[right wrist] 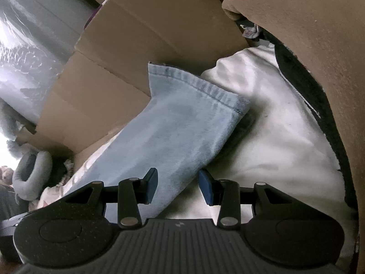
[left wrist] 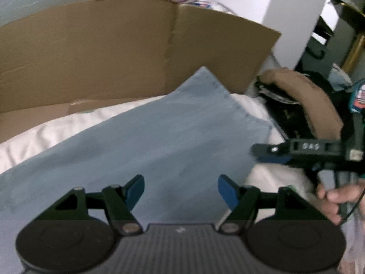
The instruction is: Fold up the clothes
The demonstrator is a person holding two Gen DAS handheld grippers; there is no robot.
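A light blue denim trouser leg (left wrist: 159,132) lies flat across white bedding (left wrist: 45,134), its hemmed cuff (right wrist: 205,89) pointing toward a cardboard box. My left gripper (left wrist: 181,191) hovers over the denim, jaws wide apart with nothing between the blue pads. My right gripper (right wrist: 179,188) stands over the leg's right edge; its pads are apart, the cloth lies flat beneath them and is not pinched. In the left wrist view that right gripper (left wrist: 257,153) reaches in from the right to the denim's edge, held by a person's hand (left wrist: 335,196).
A big open cardboard box (left wrist: 114,45) walls off the far side of the bedding (right wrist: 262,125). A brown garment over dark clothes (left wrist: 308,91) is piled at the right, close by in the right wrist view (right wrist: 308,34). A grey plush thing (right wrist: 29,173) lies at the left.
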